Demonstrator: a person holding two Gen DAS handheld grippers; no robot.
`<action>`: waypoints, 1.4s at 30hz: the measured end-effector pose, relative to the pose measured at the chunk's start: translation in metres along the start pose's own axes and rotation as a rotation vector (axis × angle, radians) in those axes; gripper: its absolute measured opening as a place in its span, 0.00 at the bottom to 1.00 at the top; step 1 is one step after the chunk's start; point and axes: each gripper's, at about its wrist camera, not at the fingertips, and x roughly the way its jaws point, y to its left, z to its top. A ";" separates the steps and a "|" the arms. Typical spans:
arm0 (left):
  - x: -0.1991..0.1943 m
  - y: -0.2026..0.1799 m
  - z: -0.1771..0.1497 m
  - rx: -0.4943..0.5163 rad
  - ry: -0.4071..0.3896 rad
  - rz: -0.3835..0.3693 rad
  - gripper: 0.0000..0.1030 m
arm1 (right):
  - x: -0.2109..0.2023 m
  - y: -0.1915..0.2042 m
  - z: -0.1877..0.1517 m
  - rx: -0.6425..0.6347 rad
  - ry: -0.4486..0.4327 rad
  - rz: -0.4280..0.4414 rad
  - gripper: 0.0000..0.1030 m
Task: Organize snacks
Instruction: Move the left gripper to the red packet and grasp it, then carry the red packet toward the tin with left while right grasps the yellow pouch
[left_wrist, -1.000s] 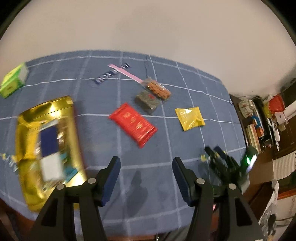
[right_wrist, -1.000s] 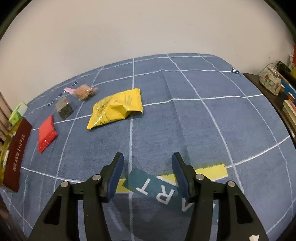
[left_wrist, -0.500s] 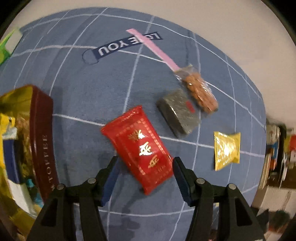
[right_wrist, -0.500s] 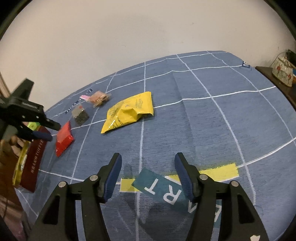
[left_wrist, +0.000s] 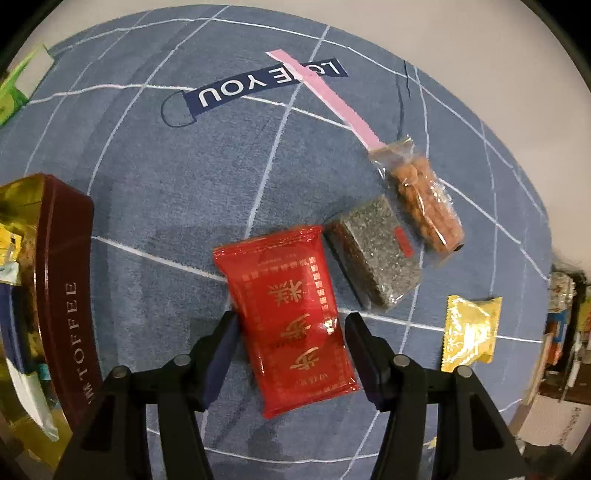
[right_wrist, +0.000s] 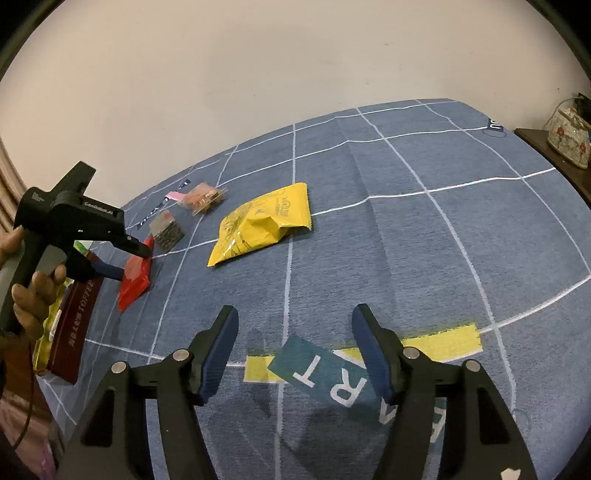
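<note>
Left wrist view: the left gripper points nearly straight down at the blue grid cloth, jaws apart w/ the red snack packet lying flat between them – pads sit at either long edge, but whether they actually press it can't be told. Just right of the packet lies a grey wrapped block, and touching that, a clear bag of orange-brown snacks w/ a pink strip at its top. A small yellow packet lies further right, apart from the rest. At the left edge stands a dark red toffee tin w/ wrappers inside.

Right wrist view: the right gripper hangs over bare cloth – jaws have just been opening, nothing between them. The yellow packet lies ahead of it. At far left a hand holds the left gripper down on the red packet, next to the tin.
</note>
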 end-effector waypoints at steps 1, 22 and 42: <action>0.001 -0.005 -0.002 0.020 -0.010 0.022 0.60 | 0.000 0.001 0.000 -0.002 0.001 -0.001 0.61; -0.045 0.013 -0.096 0.189 -0.163 -0.118 0.47 | 0.011 0.023 0.041 -0.118 0.026 0.029 0.77; -0.116 0.036 -0.124 0.230 -0.254 -0.197 0.47 | 0.096 0.070 0.070 -0.304 0.101 -0.142 0.67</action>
